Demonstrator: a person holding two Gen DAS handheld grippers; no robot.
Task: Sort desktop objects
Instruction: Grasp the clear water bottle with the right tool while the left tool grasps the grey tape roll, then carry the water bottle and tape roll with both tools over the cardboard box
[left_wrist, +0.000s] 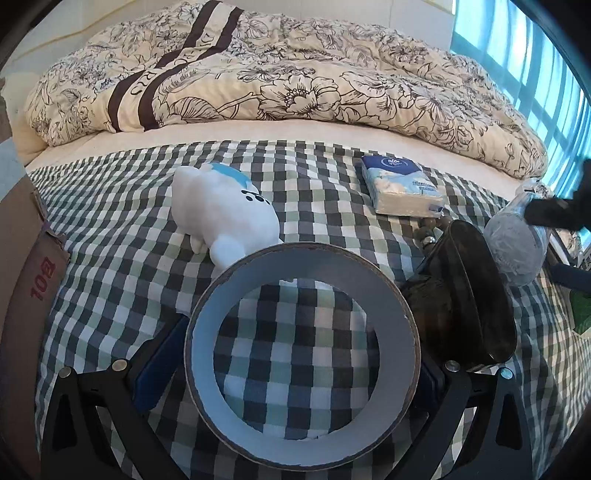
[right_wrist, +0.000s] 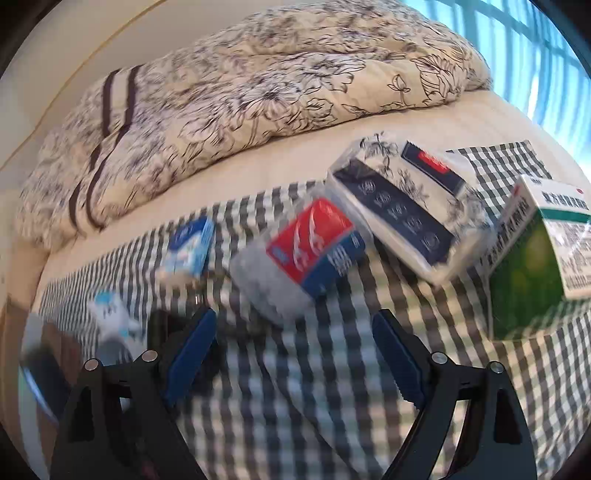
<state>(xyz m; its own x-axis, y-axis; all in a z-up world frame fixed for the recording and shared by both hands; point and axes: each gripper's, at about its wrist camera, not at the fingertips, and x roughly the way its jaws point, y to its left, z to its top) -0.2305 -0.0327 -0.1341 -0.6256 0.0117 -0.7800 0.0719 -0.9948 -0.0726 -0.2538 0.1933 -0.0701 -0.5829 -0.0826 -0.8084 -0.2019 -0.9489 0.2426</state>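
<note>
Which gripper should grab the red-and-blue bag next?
Right. The right gripper is open and empty, with the red-and-blue bag just ahead of its fingers. The left gripper is occupied, clamped on the tape roll.

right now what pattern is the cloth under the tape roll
A check of dark grey, pale green and white squares on the cloth, clearest in the left wrist view.

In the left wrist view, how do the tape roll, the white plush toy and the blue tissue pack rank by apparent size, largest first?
1. tape roll, though it sits nearest the camera, so this is unsure.
2. white plush toy.
3. blue tissue pack, farthest away, so its true size is also unsure.
</note>
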